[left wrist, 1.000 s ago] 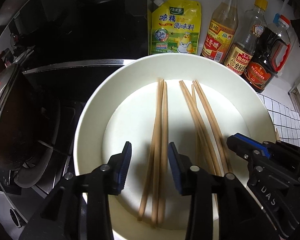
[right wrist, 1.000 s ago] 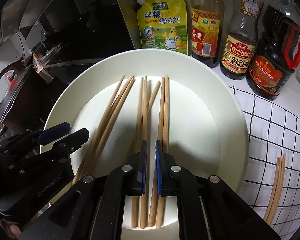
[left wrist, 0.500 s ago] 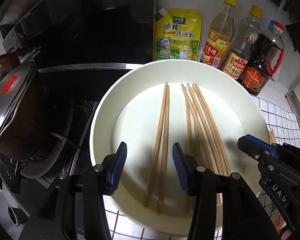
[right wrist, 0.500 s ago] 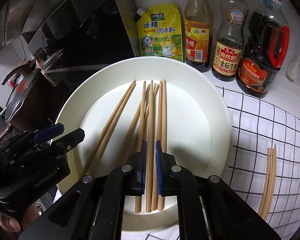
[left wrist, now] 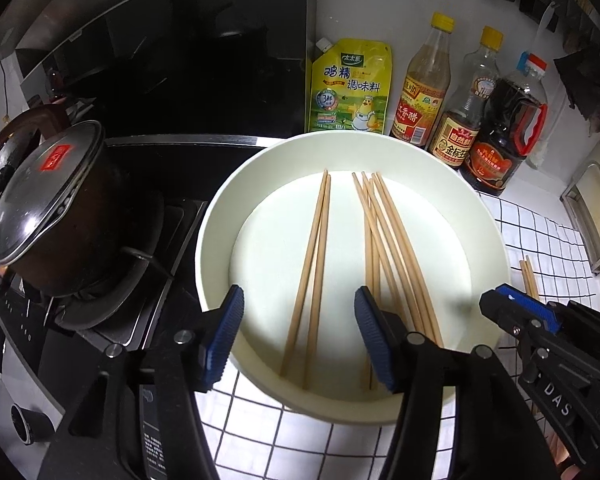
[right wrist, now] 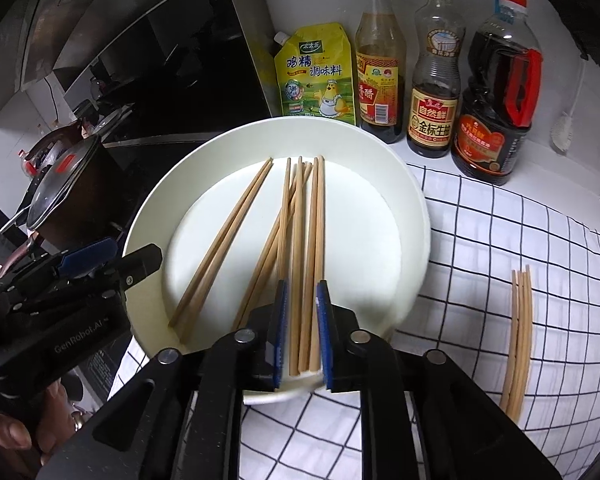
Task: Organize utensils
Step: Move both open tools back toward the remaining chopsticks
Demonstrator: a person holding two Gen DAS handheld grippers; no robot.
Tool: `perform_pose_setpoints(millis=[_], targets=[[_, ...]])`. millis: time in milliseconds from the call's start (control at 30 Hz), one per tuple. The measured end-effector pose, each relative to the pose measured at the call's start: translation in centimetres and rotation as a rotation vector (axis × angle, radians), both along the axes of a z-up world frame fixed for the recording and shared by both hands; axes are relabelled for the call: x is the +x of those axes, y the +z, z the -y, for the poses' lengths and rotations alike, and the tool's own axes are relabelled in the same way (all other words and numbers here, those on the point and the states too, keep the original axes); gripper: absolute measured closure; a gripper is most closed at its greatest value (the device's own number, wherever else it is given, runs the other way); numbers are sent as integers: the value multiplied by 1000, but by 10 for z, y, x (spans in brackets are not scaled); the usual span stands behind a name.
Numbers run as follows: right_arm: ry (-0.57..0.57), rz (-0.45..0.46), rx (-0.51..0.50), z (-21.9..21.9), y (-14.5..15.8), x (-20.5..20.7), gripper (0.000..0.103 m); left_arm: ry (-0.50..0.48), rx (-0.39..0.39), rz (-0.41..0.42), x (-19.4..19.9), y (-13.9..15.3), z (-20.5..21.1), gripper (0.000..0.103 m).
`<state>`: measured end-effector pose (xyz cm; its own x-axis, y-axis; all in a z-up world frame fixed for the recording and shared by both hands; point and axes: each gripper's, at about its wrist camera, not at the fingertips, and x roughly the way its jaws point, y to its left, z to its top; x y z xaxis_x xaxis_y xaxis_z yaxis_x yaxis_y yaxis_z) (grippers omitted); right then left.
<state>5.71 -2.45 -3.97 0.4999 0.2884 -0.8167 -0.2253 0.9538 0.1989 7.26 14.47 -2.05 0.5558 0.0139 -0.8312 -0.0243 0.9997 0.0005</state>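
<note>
A large white plate [left wrist: 488,216] [right wrist: 414,216] holds several wooden chopsticks: a separate pair [left wrist: 314,264] [right wrist: 224,244] on its left and a loose bunch [left wrist: 388,240] [right wrist: 304,240] to the right. My left gripper [left wrist: 300,336] is open above the near ends of the left pair, holding nothing. My right gripper [right wrist: 302,332] is slightly open above the near ends of the bunch, with nothing held. Each gripper shows in the other's view, the right [left wrist: 528,312] and the left [right wrist: 100,260]. More chopsticks [right wrist: 518,336] lie on the checked cloth right of the plate.
A lidded dark pot [left wrist: 56,208] sits on the stove at left. A yellow seasoning pouch [left wrist: 350,88] and three sauce bottles [left wrist: 456,108] stand against the back wall. A black-and-white checked cloth [right wrist: 500,240] covers the counter. A metal tray [left wrist: 592,216] lies at far right.
Both grippers have drawn back and up from the plate. The left jaws have opened wider. The right jaws, nearly shut before, have parted a little. The chopsticks have not moved.
</note>
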Motion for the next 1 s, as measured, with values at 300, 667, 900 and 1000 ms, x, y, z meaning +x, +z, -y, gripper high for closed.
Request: perform_pose_setpoints(millis=[300, 667, 900, 1000], targets=[[4, 9, -8, 19, 5, -23, 77, 7, -3, 12, -24, 6, 12, 40], [-18, -3, -24, 52, -3, -54, 66, -12, -19, -1, -50, 4, 42, 31], [-70, -15, -27, 82, -8, -72, 61, -51, -34, -11, -62, 0, 70, 26], [-101, -22, -29, 98, -11, -80, 59, -78, -34, -15, -67, -2, 84, 26]])
